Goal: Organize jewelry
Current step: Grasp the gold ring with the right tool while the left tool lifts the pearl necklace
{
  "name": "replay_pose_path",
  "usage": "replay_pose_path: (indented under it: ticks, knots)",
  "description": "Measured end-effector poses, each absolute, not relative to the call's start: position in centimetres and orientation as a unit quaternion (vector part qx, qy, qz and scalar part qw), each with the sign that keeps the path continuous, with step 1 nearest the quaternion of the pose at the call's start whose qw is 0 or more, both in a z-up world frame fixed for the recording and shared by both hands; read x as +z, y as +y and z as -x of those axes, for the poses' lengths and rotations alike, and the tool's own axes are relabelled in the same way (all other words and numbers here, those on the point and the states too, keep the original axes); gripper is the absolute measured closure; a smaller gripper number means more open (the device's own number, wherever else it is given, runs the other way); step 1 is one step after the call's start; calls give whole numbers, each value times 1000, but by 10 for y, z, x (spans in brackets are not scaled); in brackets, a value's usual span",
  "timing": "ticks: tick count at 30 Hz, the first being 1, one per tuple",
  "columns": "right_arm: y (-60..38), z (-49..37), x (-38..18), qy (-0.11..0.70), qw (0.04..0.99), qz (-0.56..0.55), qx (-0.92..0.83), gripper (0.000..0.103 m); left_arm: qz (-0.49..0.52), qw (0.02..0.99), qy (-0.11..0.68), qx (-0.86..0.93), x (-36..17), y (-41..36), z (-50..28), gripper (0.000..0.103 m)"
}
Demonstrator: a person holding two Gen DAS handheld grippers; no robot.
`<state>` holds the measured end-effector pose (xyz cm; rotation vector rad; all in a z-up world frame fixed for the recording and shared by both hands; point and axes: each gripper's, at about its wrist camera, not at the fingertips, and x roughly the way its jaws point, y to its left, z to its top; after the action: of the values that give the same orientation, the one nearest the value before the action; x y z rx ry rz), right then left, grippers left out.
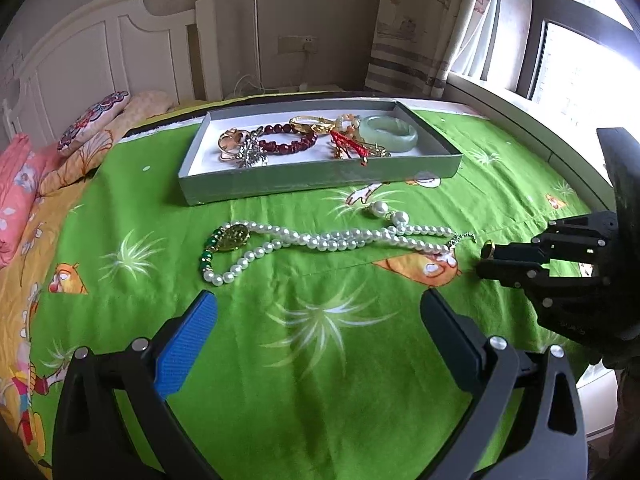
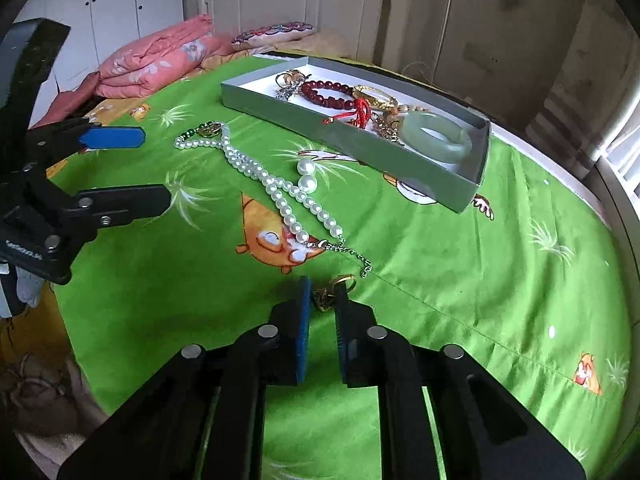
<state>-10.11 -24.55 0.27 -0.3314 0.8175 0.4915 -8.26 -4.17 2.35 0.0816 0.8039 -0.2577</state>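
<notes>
A white pearl necklace (image 1: 320, 240) with a green-gold pendant lies on the green sheet, also in the right wrist view (image 2: 276, 192). A grey box (image 1: 248, 188) behind it holds a red bead bracelet (image 1: 280, 140), a gold bangle (image 1: 312, 123), a jade bangle (image 1: 388, 133) and other pieces. My left gripper (image 1: 316, 312) is open and empty in front of the necklace. My right gripper (image 2: 322, 296) is nearly closed around a small gold ring (image 2: 343, 281) on the sheet, near the necklace clasp.
A folded pink quilt (image 2: 156, 60) and an embroidered pillow (image 1: 94, 120) lie by the white headboard. The window sill (image 1: 520, 120) runs along the right edge of the bed. The box (image 2: 348, 148) stands at the far side of the sheet.
</notes>
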Motion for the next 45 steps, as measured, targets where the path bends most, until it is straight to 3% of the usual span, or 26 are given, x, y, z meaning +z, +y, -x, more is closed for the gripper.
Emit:
replay_pose_path:
  ticks: [13, 21, 23, 25, 26, 28, 35, 45]
  knots:
    - [-278, 114, 19, 367, 899, 104, 214, 92, -94, 901, 400, -140, 18, -80, 57, 3]
    - [-295, 116, 21, 361, 905, 78, 210, 92, -225, 866, 401, -195, 7, -113, 26, 4]
    - [-296, 116, 20, 360, 906, 73, 211, 92, -229, 857, 401, -231, 6, -115, 19, 13]
    - [-297, 117, 20, 359, 906, 71, 211, 92, -164, 833, 431, -304, 7, -107, 10, 67]
    - [-297, 117, 20, 358, 907, 70, 211, 92, -155, 834, 430, -308, 7, -105, 10, 83]
    - [-300, 118, 22, 355, 908, 67, 211, 92, -163, 833, 426, -314, 6, -105, 13, 96]
    - [-304, 123, 24, 350, 911, 62, 209, 92, -155, 858, 398, -287, 5, -96, 37, 96]
    - [-295, 130, 39, 331, 918, 67, 209, 92, -174, 892, 344, -237, 53, -92, 60, 96]
